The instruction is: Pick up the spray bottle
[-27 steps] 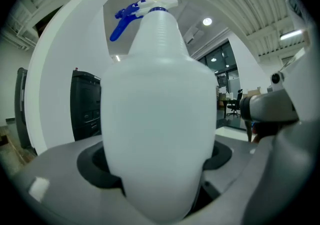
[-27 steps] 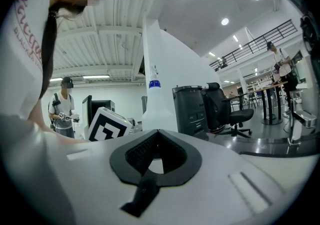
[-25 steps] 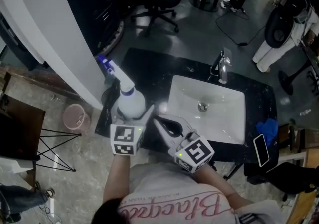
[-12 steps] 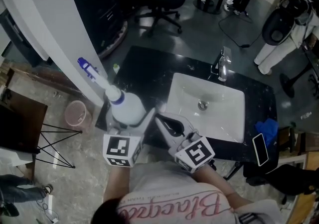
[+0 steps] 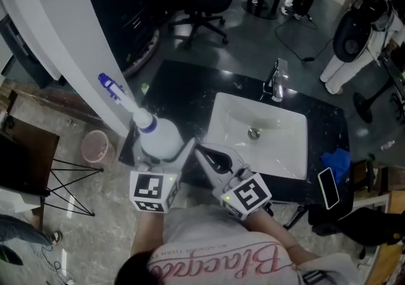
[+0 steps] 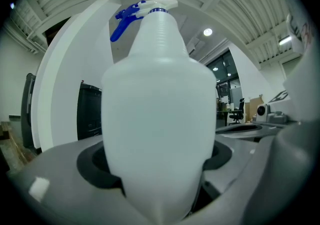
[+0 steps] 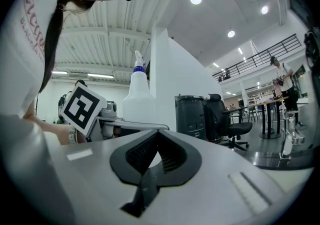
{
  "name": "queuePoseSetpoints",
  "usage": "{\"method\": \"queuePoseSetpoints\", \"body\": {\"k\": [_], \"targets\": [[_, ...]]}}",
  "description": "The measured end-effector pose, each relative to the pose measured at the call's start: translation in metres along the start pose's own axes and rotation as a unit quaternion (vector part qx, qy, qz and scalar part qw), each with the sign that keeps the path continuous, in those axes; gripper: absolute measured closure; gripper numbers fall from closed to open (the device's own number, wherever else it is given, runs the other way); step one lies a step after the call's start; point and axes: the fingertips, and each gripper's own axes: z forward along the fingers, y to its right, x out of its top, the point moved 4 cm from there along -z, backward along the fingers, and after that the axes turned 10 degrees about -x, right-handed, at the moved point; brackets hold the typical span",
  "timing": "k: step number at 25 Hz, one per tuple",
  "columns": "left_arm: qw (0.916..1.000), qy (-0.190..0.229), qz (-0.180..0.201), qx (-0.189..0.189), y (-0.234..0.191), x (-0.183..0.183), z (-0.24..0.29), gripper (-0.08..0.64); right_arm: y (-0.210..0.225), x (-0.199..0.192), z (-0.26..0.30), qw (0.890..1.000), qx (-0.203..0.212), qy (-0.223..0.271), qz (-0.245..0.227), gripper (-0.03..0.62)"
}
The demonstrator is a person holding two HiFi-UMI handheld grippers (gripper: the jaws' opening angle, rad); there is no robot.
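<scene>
A white spray bottle (image 5: pixel 158 139) with a blue trigger head (image 5: pixel 111 86) hangs lifted off the black counter (image 5: pixel 183 90), and my left gripper (image 5: pixel 163 162) is shut on its body. In the left gripper view the bottle (image 6: pixel 159 114) fills the middle, wedged between both jaws, nozzle up. My right gripper (image 5: pixel 214 162) hovers close beside it near the counter's front edge, jaws shut with nothing between them. From the right gripper view the bottle (image 7: pixel 137 99) stands to the left behind the left gripper's marker cube (image 7: pixel 82 106).
A white sink (image 5: pixel 218 113) with a chrome tap (image 5: pixel 276 84) is set in the counter. A blue cloth (image 5: pixel 338 162) and a phone (image 5: pixel 326 187) lie at the right end. A white curved wall (image 5: pixel 63 43) rises left, with a pink bin (image 5: pixel 95 145) below and an office chair (image 5: pixel 205 2) behind.
The left gripper has raised the spray bottle off the counter and tilted its nozzle out to the left. The right gripper has stayed where it was.
</scene>
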Motion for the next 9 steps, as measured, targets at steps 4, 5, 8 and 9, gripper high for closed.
{"method": "queuePoseSetpoints", "body": {"k": [4, 5, 8, 9], "targets": [[1.0, 0.005, 0.008, -0.003, 0.0028, 0.0046, 0.0008, 0.133, -0.0012, 0.0024, -0.0005, 1.0, 0.005, 0.006, -0.004, 0.592], [1.0, 0.005, 0.008, -0.003, 0.0031, 0.0041, 0.0004, 0.133, -0.0015, 0.0026, -0.0009, 1.0, 0.006, 0.006, -0.005, 0.592], [1.0, 0.004, 0.005, -0.002, 0.0031, 0.0019, -0.0013, 0.133, -0.0023, 0.0033, -0.002, 1.0, 0.007, 0.009, -0.007, 0.592], [1.0, 0.004, 0.004, -0.002, 0.0028, 0.001, -0.002, 0.133, -0.0025, 0.0035, -0.0022, 1.0, 0.007, 0.01, -0.007, 0.592]]}}
